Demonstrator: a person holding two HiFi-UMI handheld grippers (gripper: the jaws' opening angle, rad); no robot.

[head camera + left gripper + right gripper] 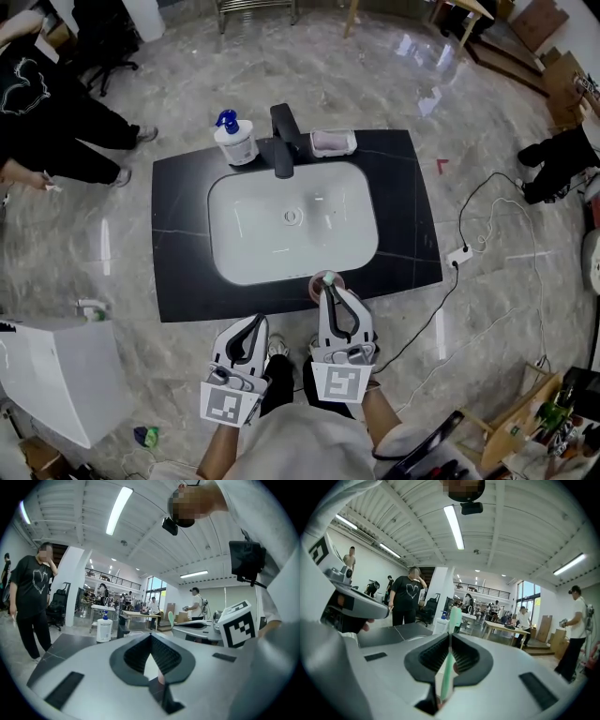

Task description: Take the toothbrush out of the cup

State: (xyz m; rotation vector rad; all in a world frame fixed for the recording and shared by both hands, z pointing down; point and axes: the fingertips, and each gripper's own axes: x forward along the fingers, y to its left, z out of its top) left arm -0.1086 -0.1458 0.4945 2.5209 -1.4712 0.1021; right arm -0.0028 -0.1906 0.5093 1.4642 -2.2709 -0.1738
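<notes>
Pale grey left tool [258,322] and right tool [328,284], black ribbed pads [465,657], square-marker cubes [337,382]

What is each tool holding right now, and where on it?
The right tool clamps the toothbrush by its handle; the left tool holds nothing.

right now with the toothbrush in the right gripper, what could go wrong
The right gripper pinches only the thin handle of the toothbrush, so it may pivot or slip. The pink cup stands at the front edge of the counter; a snagged brush could tip it off.
</notes>
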